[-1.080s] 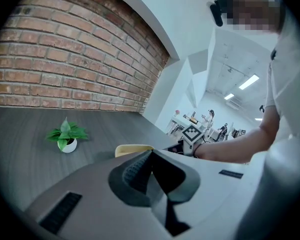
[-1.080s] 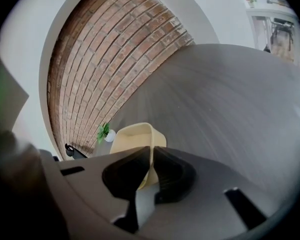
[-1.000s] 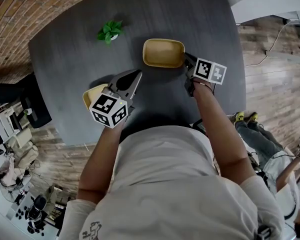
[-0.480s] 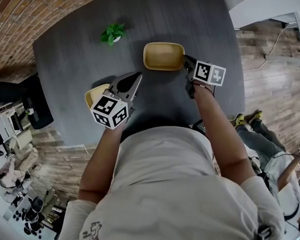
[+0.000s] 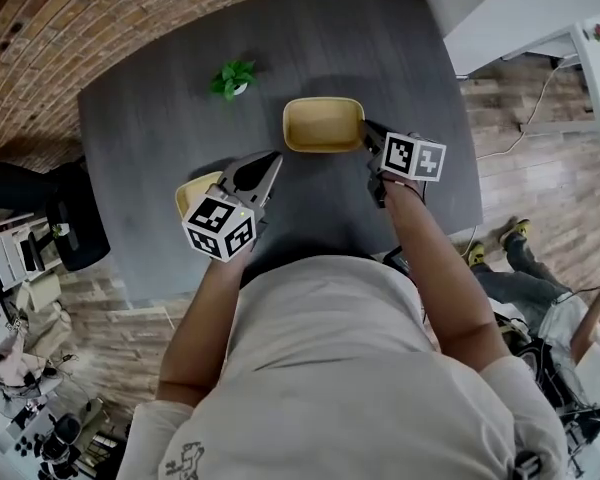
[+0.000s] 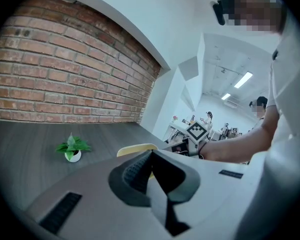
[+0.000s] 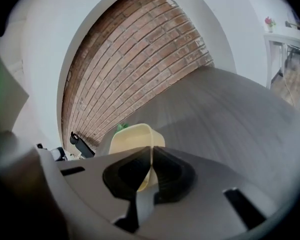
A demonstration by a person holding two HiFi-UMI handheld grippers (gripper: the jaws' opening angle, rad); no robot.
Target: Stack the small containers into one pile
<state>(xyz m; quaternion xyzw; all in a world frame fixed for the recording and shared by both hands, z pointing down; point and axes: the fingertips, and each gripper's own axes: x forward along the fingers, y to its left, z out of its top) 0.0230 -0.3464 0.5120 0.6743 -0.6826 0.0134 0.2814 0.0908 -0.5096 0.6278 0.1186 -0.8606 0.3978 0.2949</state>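
Nearest me, my left forearm is running up toward 12 o'clock. At its end the left claw is pointing toward 1 o'clock and tipping slightly down, with its jaws drawn together on nothing. Just beside it, at its 9 o'clock, the near container is sitting mouth-up on the near-left part of the table. The claw is partly covering it, so I cannot tell which way its long axis is running.

On the other side my right forearm is reaching toward 11 o'clock. The right claw is angling down toward 10 o'clock, pinching narrow on the rim of the far container at its 3 o'clock short end. That yellow tub is facing mouth-up with its long axis running from 9 to 3 o'clock. It is showing at about 1 o'clock from the near container, well apart from it.

Beyond it, at 11 o'clock, a small potted plant is standing on the table.
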